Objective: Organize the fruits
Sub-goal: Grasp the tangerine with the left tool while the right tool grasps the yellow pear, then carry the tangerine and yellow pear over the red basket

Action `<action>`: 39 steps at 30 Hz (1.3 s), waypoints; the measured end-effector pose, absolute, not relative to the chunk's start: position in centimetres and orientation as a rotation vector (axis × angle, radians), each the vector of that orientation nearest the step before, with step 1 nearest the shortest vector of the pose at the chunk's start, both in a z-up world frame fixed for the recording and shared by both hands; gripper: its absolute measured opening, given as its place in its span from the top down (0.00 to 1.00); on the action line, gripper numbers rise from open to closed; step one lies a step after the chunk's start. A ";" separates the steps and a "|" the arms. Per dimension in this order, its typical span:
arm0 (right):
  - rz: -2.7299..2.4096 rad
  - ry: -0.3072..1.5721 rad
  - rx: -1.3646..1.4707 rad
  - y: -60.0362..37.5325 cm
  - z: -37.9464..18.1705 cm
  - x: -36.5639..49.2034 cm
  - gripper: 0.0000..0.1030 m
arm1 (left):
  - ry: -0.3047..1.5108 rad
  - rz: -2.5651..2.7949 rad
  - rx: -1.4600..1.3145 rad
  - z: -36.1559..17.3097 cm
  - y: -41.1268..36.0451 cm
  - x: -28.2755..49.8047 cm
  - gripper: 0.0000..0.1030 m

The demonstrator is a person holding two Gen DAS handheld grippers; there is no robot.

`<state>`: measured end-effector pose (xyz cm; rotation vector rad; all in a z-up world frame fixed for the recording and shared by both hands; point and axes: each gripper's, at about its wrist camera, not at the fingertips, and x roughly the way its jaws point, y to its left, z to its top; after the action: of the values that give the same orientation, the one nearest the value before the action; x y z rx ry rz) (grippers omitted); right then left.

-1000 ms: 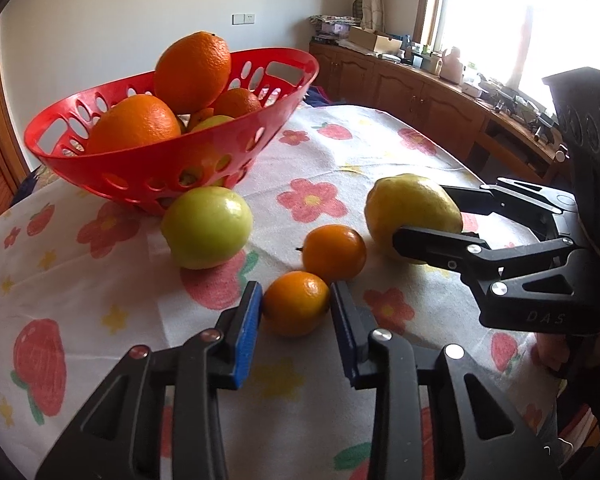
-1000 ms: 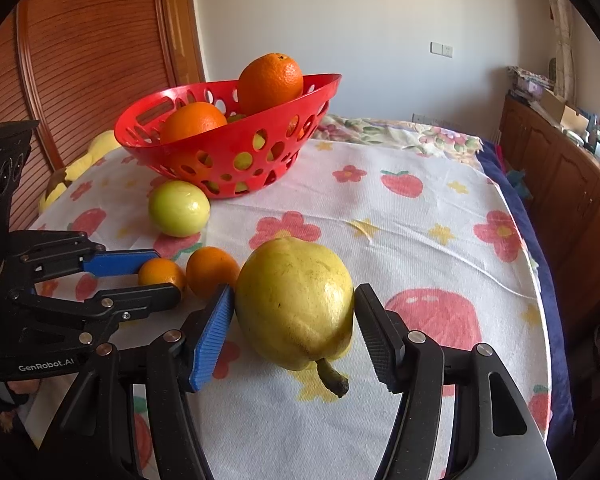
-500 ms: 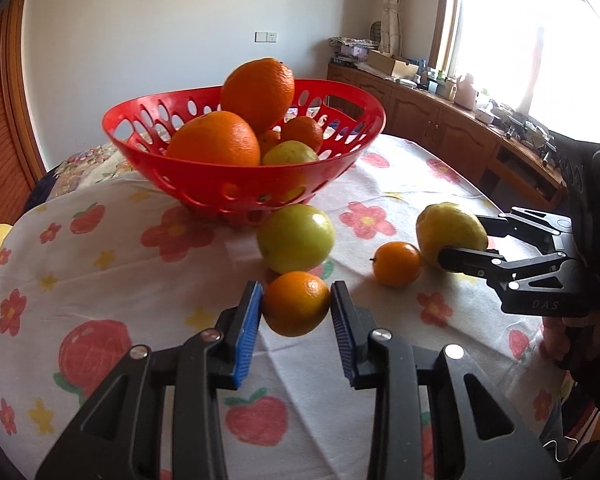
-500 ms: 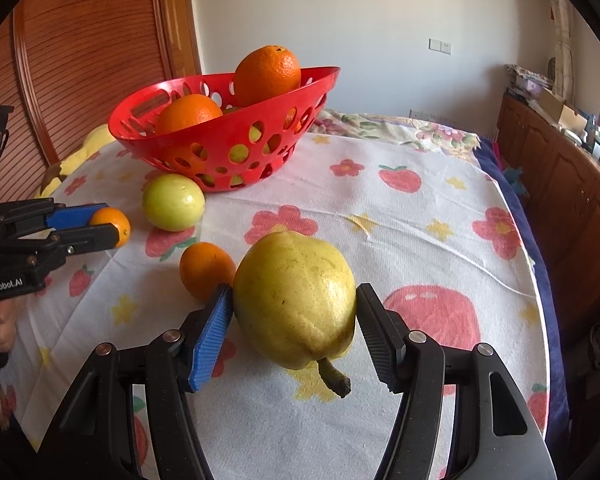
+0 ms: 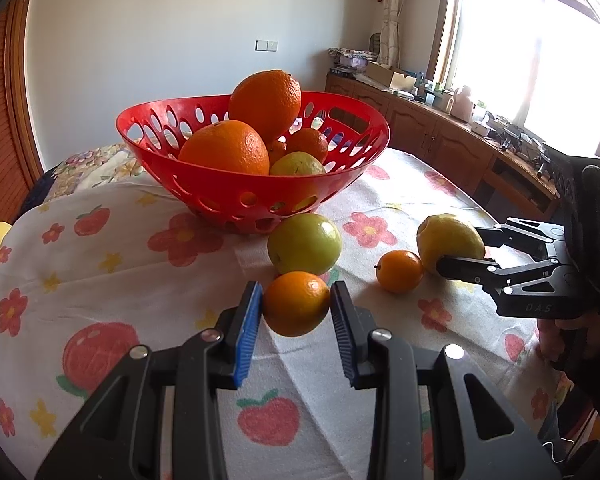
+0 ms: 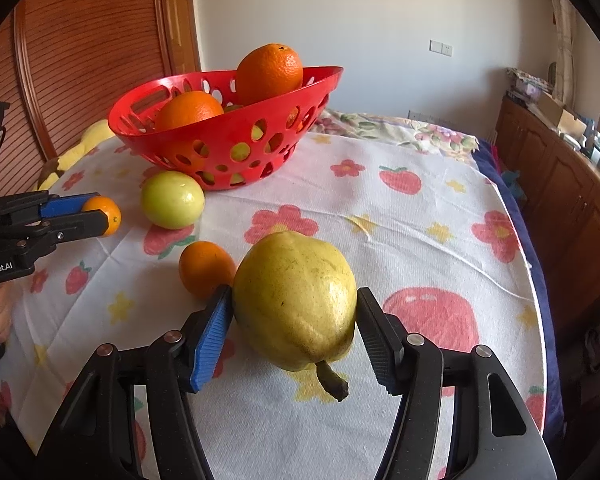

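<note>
My left gripper is shut on a small orange and holds it above the floral tablecloth, short of the red basket. The basket holds two big oranges, smaller ones and a green fruit. My right gripper is shut on a yellow pear, stem toward the camera, low over the cloth. A green apple and another small orange lie on the cloth between the grippers. The left gripper with its orange also shows in the right wrist view.
The round table carries a white cloth with flower and strawberry prints. A wooden panel wall stands on the left, a low wooden cabinet with clutter under the window on the right. A yellow object lies behind the basket.
My left gripper closed on the small orange, lifted it off the cloth and pulled back, facing the basket. The right gripper stayed around the pear, which now sits slightly higher.
</note>
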<state>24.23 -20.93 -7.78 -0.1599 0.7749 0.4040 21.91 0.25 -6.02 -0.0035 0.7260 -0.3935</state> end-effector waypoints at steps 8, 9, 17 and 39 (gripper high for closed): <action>0.409 0.767 -0.165 -21.0 -7.3 24.2 0.39 | 0.705 -0.391 0.004 -5.0 0.2 21.8 0.68; 0.409 0.764 -0.164 -21.0 -7.1 24.2 0.39 | 0.701 -0.391 0.005 -4.8 0.2 21.8 0.68; 0.419 0.718 -0.152 -21.4 -4.5 24.1 0.39 | 0.666 -0.391 0.019 -3.0 0.3 22.3 0.68; 0.545 0.556 -0.257 -14.9 2.1 31.6 0.39 | 0.580 -0.309 0.107 2.0 1.4 28.0 0.68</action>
<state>31.57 -14.95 2.08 -0.2568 0.5564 0.5452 27.96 1.36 2.04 0.1068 0.5801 -0.3085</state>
